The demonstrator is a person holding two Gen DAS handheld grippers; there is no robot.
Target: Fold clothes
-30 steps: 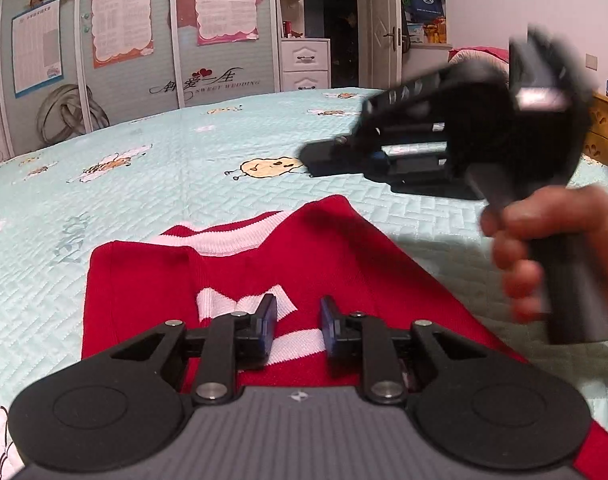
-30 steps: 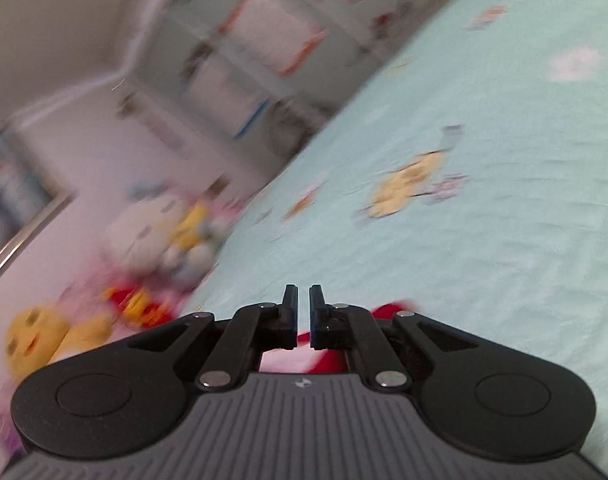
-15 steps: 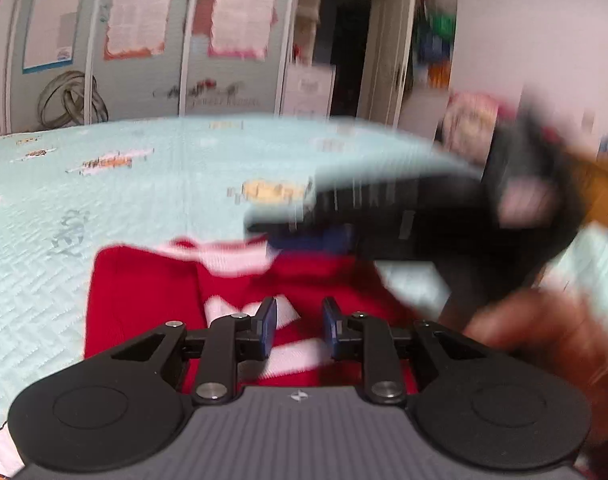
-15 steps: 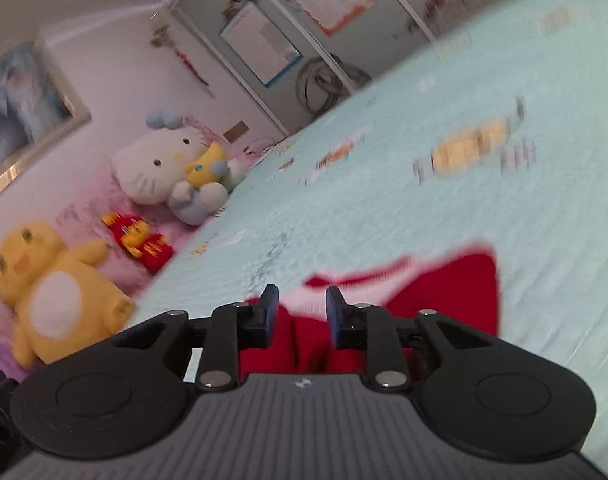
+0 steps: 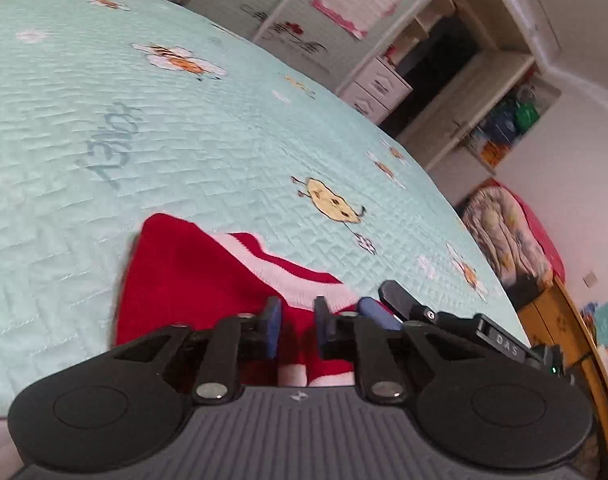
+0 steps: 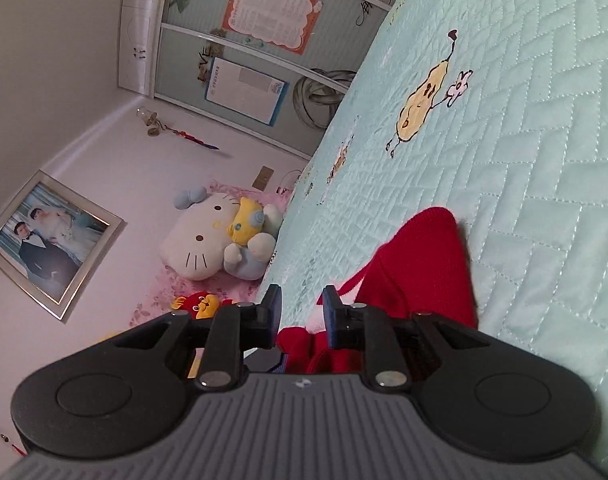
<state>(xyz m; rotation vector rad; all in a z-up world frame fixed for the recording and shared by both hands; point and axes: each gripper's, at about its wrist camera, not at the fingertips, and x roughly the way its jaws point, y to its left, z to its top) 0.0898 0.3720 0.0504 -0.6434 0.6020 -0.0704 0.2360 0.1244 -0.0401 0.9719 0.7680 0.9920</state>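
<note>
A red knitted sweater (image 5: 207, 280) with white stripes lies on the pale green quilted bedspread (image 5: 183, 140). My left gripper (image 5: 297, 320) is low over its near part. The jaws are closing, with a narrow gap in which red cloth shows; I cannot tell whether the pads press on it. My right gripper (image 5: 386, 306) lies at the sweater's right edge, close beside the left one. In the right wrist view the right gripper (image 6: 302, 312) has its jaws apart and closing slightly. The sweater (image 6: 420, 264) runs under and past its right finger (image 6: 332, 316); only the white-striped edge shows in the gap.
Plush toys (image 6: 219, 236) sit by the pink wall at the bed's head, under a framed photo (image 6: 51, 244). Wardrobe doors with posters (image 6: 267, 12) and white drawers (image 5: 380, 88) stand past the bed. A bundle of bedding (image 5: 504, 232) and a wooden cabinet (image 5: 564, 320) are at the right.
My right gripper came down from the air onto the sweater's right edge and its jaws opened. My left gripper rolled, moved across the sweater, and its jaws narrowed.
</note>
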